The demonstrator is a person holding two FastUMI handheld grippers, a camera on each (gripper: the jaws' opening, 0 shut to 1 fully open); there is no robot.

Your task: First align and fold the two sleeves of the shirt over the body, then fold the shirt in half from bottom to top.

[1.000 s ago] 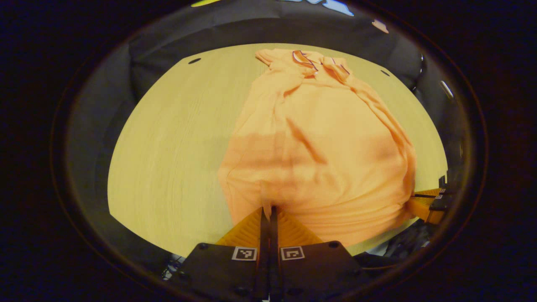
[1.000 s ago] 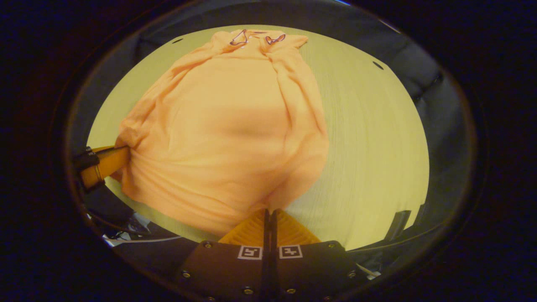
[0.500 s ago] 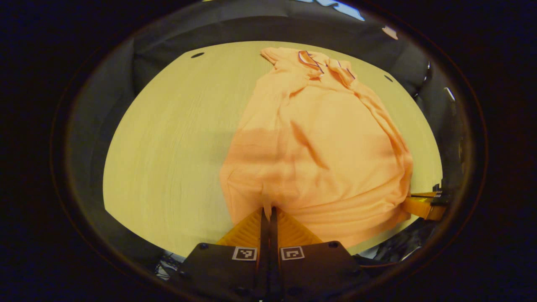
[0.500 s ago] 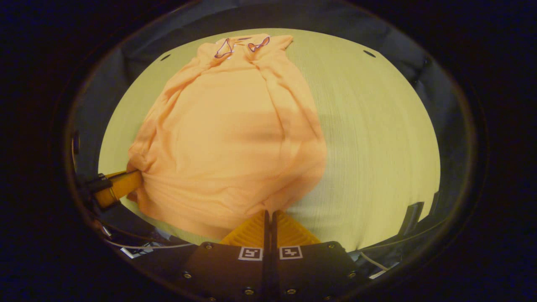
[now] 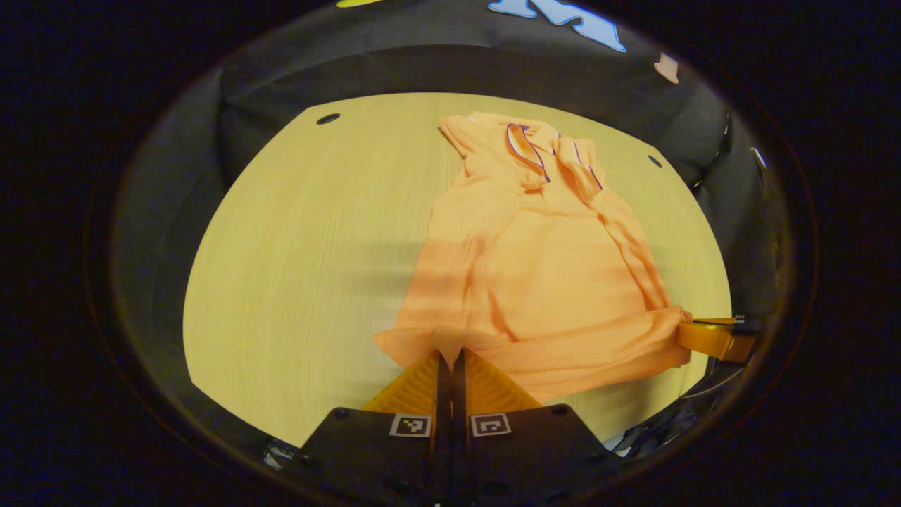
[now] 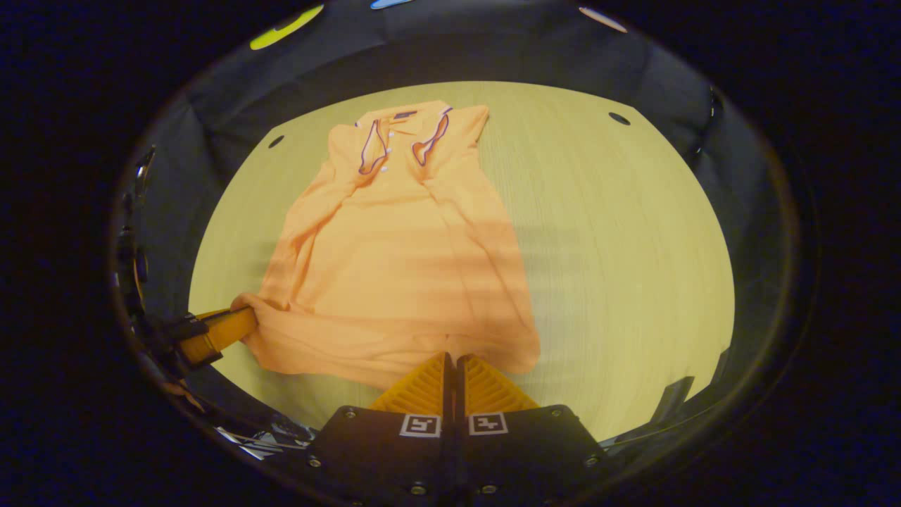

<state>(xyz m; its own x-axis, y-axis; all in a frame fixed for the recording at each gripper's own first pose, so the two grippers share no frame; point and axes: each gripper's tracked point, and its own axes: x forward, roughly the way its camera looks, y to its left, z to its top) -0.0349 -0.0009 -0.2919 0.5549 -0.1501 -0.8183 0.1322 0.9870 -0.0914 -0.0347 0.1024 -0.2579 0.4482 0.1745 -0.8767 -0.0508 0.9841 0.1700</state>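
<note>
An orange shirt (image 5: pixel 542 274) lies on a pale wooden bench (image 5: pixel 295 267), its collar (image 5: pixel 538 144) at the far end and its hem (image 5: pixel 563 352) at the near end. Both sleeves are already folded in over the body, so the cloth forms a long narrow shape running from near to far.

In the left gripper view, the left tool (image 5: pixel 450 355) has its fingers pressed together on the near left corner of the hem, with a small tuck of cloth pinched between them. At the right edge of the same view the right tool (image 5: pixel 711 336) grips the other hem corner.

In the right gripper view, the right tool (image 6: pixel 450 359) is closed on the near right corner of the hem, and the left tool (image 6: pixel 218 331) shows at the left, clamped on the opposite corner. The hem is stretched between the two tools and looks raised slightly off the bench, with a roll of cloth along the near edge. The far part of the shirt (image 6: pixel 394 246) lies flat on the bench (image 6: pixel 619 253), with the collar (image 6: pixel 401 137) spread open.
</note>
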